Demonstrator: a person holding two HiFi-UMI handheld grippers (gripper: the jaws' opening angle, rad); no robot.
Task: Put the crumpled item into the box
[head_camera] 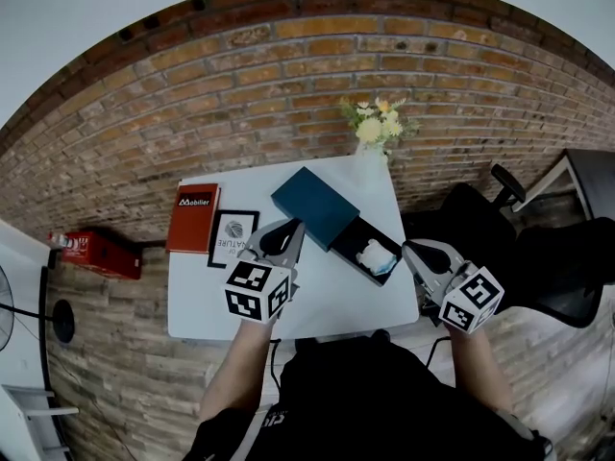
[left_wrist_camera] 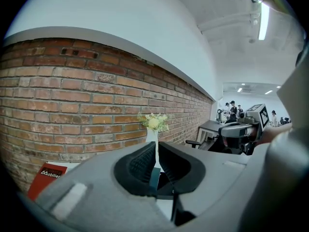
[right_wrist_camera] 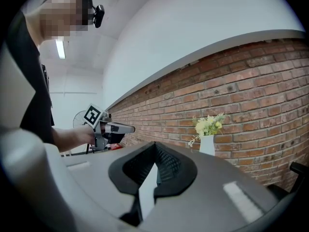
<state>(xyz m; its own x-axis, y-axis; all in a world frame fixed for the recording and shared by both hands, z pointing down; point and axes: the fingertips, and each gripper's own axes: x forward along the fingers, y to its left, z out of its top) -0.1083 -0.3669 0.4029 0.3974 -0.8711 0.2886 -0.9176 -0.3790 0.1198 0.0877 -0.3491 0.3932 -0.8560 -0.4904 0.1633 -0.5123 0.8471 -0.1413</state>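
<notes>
The crumpled white item (head_camera: 373, 254) lies inside the open black box (head_camera: 354, 236), whose teal lid (head_camera: 313, 206) rests alongside. The left gripper (head_camera: 286, 233) and right gripper (head_camera: 415, 252) flank the box, jaws closed on nothing; placement appears complete.

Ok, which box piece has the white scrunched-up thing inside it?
The open black piece, the one nearer the person. The white scrunched-up thing sits in it. The blue-green piece beside it has nothing on top.
</notes>
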